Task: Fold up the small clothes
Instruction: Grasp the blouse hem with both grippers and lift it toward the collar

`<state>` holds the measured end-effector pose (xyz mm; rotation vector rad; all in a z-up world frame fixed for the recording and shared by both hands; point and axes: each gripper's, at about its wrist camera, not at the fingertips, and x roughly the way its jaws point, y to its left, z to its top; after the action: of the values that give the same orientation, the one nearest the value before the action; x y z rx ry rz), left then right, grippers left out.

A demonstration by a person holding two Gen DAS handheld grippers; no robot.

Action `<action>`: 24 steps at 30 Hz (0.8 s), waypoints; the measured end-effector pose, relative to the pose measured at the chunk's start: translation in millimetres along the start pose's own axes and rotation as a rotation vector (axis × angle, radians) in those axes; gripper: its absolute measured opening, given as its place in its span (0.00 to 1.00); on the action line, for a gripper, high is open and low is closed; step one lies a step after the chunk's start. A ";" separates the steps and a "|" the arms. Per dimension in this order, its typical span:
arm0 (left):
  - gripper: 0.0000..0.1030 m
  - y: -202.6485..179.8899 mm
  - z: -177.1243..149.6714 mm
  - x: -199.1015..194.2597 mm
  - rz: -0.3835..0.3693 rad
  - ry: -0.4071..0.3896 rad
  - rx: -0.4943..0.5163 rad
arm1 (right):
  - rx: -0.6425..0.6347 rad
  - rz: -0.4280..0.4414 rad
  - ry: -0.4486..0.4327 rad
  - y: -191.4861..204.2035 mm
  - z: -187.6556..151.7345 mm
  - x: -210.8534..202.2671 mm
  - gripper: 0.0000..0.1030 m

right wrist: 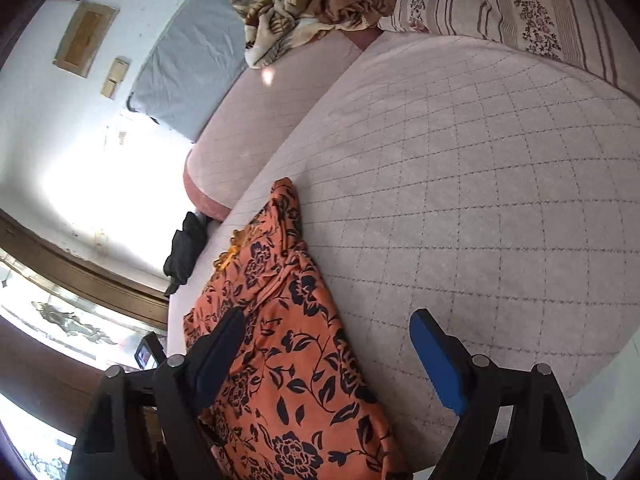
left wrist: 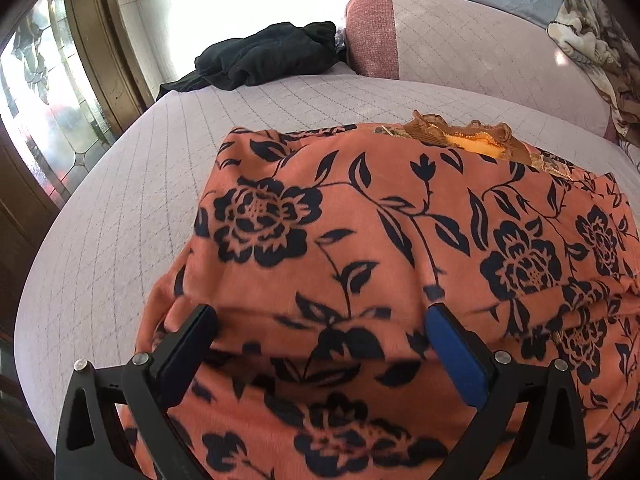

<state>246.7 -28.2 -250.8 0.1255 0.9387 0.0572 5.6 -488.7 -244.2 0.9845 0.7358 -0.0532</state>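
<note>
Lying on quilted bed (left wrist: 120, 184): floral garment (left wrist: 360, 240)

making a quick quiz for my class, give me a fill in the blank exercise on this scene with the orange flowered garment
1. The orange garment with dark flowers lies on a quilted ____ mattress cover.
2. The crumpled cloth at the far edge of the bed is ____ in colour.
3. The jaws of the left gripper stand ____.
4. The right gripper has one black finger and one ____ finger.

Missing words: pink; black; open; blue
</note>
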 end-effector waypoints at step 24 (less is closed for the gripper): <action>1.00 182.1 -115.3 -119.7 -0.049 0.181 -0.184 | -0.018 -0.027 0.412 -14.3 -53.6 69.0 0.82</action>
<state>84.1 149.4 -198.2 -0.0739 1.1116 0.1109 23.9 -436.4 -313.2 0.9797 1.1243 0.1366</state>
